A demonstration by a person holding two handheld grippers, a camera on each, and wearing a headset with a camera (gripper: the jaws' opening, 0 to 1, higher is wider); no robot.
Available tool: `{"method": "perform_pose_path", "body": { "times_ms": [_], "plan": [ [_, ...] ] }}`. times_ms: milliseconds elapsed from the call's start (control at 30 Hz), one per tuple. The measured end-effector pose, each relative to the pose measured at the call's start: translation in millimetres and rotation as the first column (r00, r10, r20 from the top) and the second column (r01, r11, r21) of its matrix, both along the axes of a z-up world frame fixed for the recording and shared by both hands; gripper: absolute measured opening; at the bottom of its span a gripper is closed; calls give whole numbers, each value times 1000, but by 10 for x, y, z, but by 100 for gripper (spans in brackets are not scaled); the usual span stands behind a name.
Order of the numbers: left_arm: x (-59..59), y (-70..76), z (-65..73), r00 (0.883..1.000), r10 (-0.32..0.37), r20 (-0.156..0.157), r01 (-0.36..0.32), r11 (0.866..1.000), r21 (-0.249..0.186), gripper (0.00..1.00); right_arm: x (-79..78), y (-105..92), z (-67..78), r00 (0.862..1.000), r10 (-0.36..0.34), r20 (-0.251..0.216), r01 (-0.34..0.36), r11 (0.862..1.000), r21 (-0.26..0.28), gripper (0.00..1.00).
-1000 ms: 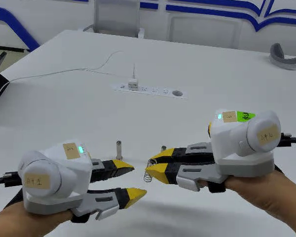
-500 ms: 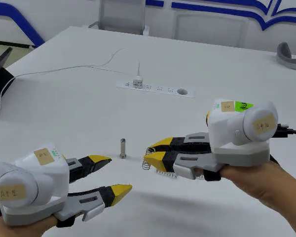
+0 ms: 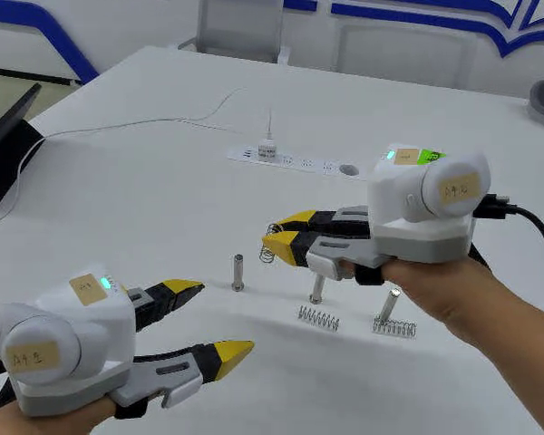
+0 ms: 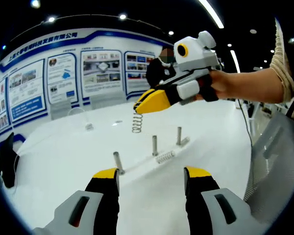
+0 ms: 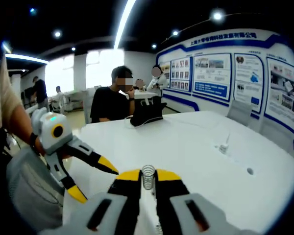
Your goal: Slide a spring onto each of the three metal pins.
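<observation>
Spring (image 3: 267, 253), pinched by its top end in the closed-down right gripper (image 3: 277, 236), dangles above the tabletop (image 3: 145, 181) at 2 o'clock from the nearest pin (image 3: 238, 272) and may wobble, miss the pin's tip and slip free; left gripper (image 3: 225, 316) sits wide open.
</observation>
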State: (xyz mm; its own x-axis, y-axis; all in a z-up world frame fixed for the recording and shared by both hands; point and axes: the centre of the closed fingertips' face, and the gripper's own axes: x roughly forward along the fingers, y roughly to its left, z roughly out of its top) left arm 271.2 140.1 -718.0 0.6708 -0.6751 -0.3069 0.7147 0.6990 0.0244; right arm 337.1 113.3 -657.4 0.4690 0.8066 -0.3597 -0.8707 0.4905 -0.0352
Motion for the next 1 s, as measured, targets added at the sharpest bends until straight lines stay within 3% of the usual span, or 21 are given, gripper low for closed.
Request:
{"method": "perform_pose_path", "body": {
  "times_ms": [267,400,633,1000],
  "plan": [
    [-25,-37,-8,1000,-10,0,10,1000,3,56,197,250,-64,1000,-16,9,16,1000,-3,12],
    [-25,-39,-3,1000,-9,2,9,1000,-1,56,266,319,-166,1000,-22,-7,22,1000,-20,12],
    [-16,-44,4,1000,-6,12,6,1000,3,57,329,329,-328,998,-41,-43,39,998,-47,12],
    [2,-20,-26,1000,10,-3,-10,1000,-4,60,375,310,-420,996,-57,-66,54,997,-57,12]
  ]
}}
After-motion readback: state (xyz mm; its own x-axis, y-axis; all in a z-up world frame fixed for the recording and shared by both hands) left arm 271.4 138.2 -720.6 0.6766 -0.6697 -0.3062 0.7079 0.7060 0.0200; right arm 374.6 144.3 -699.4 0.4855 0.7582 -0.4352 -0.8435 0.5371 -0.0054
